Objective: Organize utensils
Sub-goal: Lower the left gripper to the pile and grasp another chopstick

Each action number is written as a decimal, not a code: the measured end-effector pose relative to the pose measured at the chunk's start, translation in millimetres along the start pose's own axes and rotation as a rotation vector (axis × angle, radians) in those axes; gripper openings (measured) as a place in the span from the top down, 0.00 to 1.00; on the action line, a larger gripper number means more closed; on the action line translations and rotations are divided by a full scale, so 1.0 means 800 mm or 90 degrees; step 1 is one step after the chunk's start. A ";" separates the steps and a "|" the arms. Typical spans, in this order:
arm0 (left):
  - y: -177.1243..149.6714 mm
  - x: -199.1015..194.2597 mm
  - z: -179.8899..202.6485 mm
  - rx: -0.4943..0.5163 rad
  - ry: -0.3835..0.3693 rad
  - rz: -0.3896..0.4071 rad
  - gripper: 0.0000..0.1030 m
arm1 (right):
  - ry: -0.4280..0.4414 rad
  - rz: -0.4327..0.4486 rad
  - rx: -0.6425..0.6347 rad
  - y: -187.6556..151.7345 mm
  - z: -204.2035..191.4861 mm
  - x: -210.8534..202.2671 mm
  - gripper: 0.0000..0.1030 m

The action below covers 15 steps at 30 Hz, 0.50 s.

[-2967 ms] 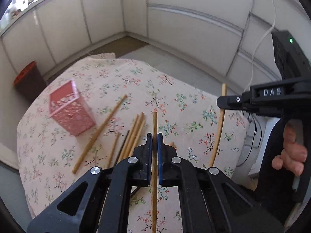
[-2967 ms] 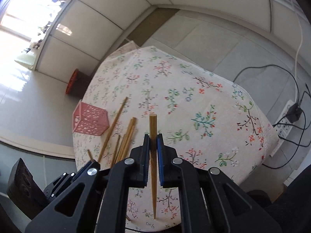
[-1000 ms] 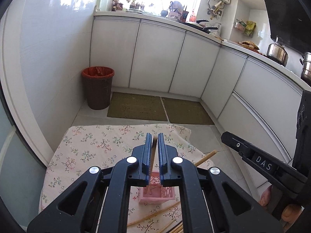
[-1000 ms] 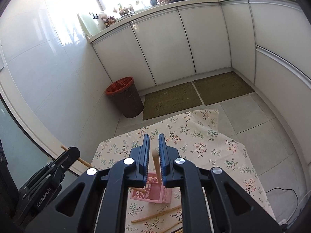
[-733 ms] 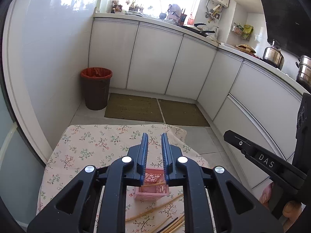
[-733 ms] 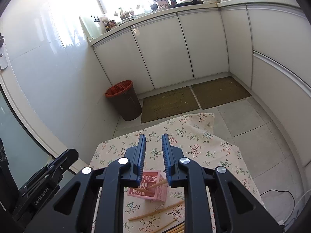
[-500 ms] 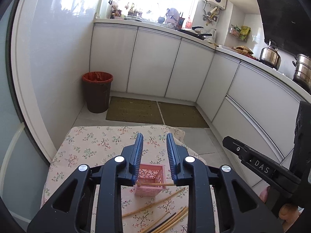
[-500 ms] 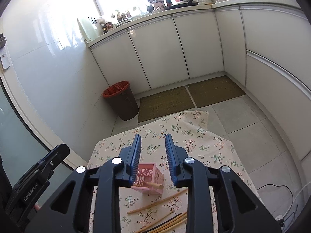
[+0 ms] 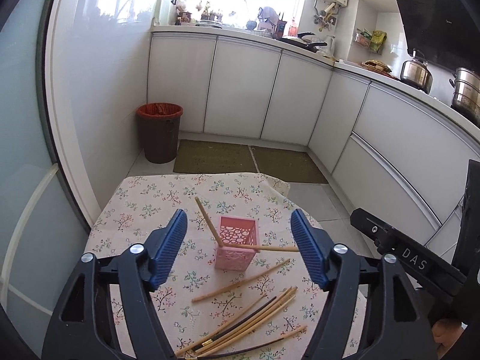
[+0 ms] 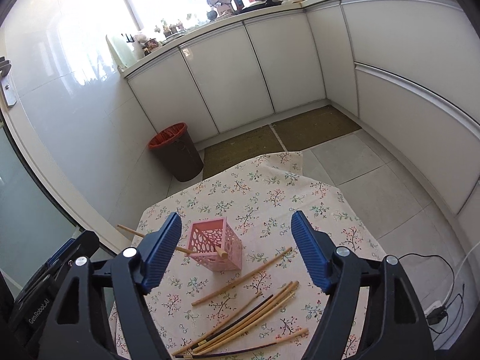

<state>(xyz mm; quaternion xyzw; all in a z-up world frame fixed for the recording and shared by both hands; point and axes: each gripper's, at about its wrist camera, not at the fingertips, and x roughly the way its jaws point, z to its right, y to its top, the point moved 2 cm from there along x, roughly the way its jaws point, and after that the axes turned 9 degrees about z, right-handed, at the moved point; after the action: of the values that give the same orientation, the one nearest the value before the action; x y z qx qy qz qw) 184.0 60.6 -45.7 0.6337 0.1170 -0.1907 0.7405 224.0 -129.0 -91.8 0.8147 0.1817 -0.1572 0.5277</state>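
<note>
A pink perforated holder (image 9: 235, 247) stands upright on the floral tablecloth (image 9: 150, 207); it also shows in the right wrist view (image 10: 216, 247). Two wooden chopsticks (image 9: 207, 220) lean out of it, one to the left and one to the right (image 9: 277, 248). Several more chopsticks (image 9: 249, 325) lie loose on the cloth nearer to me, also in the right wrist view (image 10: 249, 321). My left gripper (image 9: 239, 250) is open and empty above the holder. My right gripper (image 10: 237, 250) is open and empty, also above the holder.
A brown bin with a red liner (image 9: 159, 132) stands on the floor past the table's far left corner. White cabinets (image 9: 240, 90) line the walls. Cables and a power strip (image 10: 435, 309) lie on the floor at the right.
Both grippers carried a chopstick each up over the holder, then opened wide. The two chopsticks dropped into the holder and now lean in it.
</note>
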 end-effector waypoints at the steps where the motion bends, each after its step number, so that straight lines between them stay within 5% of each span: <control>1: -0.004 -0.003 -0.001 -0.003 0.002 -0.002 0.28 | -0.003 0.001 0.009 -0.004 0.005 -0.003 0.20; 10: -0.048 0.007 -0.009 0.004 -0.004 -0.098 0.07 | -0.045 -0.015 0.028 -0.047 0.056 -0.026 0.07; 15: -0.093 0.037 0.001 0.038 -0.030 -0.222 0.07 | -0.085 -0.119 0.010 -0.095 0.100 -0.018 0.07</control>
<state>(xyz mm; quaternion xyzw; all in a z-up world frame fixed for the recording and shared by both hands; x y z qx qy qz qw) 178.7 46.7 -124.6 0.6208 0.2019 -0.3343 0.6798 170.9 -175.9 -178.0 0.7863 0.2202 -0.2608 0.5150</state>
